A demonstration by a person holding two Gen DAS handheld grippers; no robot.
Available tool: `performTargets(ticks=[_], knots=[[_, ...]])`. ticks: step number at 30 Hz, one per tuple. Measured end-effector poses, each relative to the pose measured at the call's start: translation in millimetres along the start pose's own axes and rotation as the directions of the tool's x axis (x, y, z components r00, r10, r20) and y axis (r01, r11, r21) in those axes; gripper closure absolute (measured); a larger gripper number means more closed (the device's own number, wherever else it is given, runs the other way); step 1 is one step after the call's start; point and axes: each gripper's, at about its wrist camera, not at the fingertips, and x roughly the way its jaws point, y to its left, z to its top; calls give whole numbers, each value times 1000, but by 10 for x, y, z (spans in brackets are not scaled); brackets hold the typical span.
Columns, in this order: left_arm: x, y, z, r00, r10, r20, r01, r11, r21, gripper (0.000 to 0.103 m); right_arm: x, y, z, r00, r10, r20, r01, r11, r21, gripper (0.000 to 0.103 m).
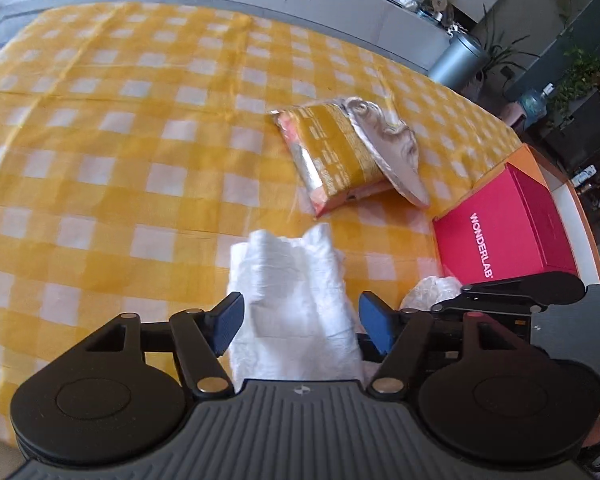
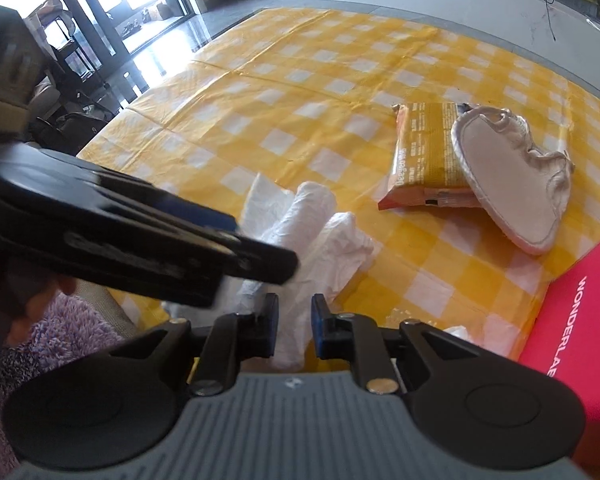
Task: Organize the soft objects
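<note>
I had both grippers low over a table covered in a yellow-and-white checked cloth [image 1: 120, 128]. My left gripper [image 1: 300, 326] had its blue pads spread wide, and a crumpled white cloth [image 1: 296, 292] lay between them without either pad pressing on it. My right gripper [image 2: 295, 326] had its jaws nearly together with only a narrow gap; white fabric showed behind that gap, but I could not tell whether the pads pinched it. The white cloth sat at the near edge of the table, partly rolled. Farther off and to the right lay an orange snack packet [image 1: 332, 152] with a pale padded slipper-like piece [image 1: 392, 156] leaning on it. A pink box [image 1: 504, 224] stood at the right edge. My worry was that the loose roll could unravel or slide off the near edge if the right hand tugged one corner.
</note>
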Motion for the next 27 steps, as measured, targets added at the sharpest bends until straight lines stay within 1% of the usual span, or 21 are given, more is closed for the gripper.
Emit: performTargets(ticks=[1, 5, 8, 11, 12, 13, 14, 16, 17, 18, 19, 22, 23, 24, 26, 27], knots=[[-5, 26, -12, 1000, 13, -4, -13, 1000, -7, 20, -7, -2, -2, 1000, -7, -1, 7, 1000, 4, 85], [172, 116, -71, 997, 53, -54, -56, 997, -50, 20, -33, -52, 4, 999, -33, -1, 33, 999, 15, 84], [325, 138, -76, 995, 55, -84, -60, 996, -63, 20, -41, -82, 14, 1000, -25, -4, 25, 1000, 16, 84], [408, 115, -55, 995, 32, -93, -39, 996, -74, 20, 46, -75, 1, 999, -28, -24, 28, 1000, 0, 85], [425, 107, -51, 995, 27, -95, -35, 996, -80, 21, 91, -74, -9, 999, -31, -31, 31, 1000, -5, 87], [443, 99, -46, 995, 24, -98, -33, 996, -86, 24, 135, -78, -19, 999, -32, -37, 31, 999, -7, 90], [466, 86, -44, 995, 20, -103, -29, 995, -91, 30, 180, -90, -30, 999, -28, -45, 28, 1000, -6, 94], [480, 54, -42, 995, 21, -100, -31, 995, -97, 31, 244, -114, -54, 998, -17, -54, 18, 1000, 3, 95], [487, 39, -37, 995, 14, -99, -24, 995, -98, 36, 265, -119, -65, 998, -11, -56, 11, 1000, 5, 96], [501, 30, -34, 995, 6, -101, -16, 995, -102, 39, 281, -119, -75, 998, -4, -57, 4, 1000, 4, 96], [505, 8, -32, 995, 16, -95, -25, 995, -99, 39, 294, -110, -81, 998, 0, -59, -1, 1000, -1, 96], [526, -56, -36, 996, 36, -85, -42, 996, -76, 46, 322, -84, -83, 998, 8, -59, -9, 1000, -15, 96], [525, -80, -41, 996, 41, -81, -46, 997, -66, 52, 328, -83, -80, 998, 10, -59, -11, 1000, -15, 96], [519, -99, -46, 996, 42, -77, -47, 997, -55, 55, 332, -89, -74, 998, 14, -58, -15, 1000, -10, 96], [499, -129, -51, 997, 44, -69, -46, 998, -41, 69, 333, -107, -72, 998, 26, -56, -26, 1000, 3, 96], [488, -146, -53, 997, 52, -64, -54, 998, -29, 74, 332, -110, -70, 998, 30, -53, -30, 1000, 5, 96]])
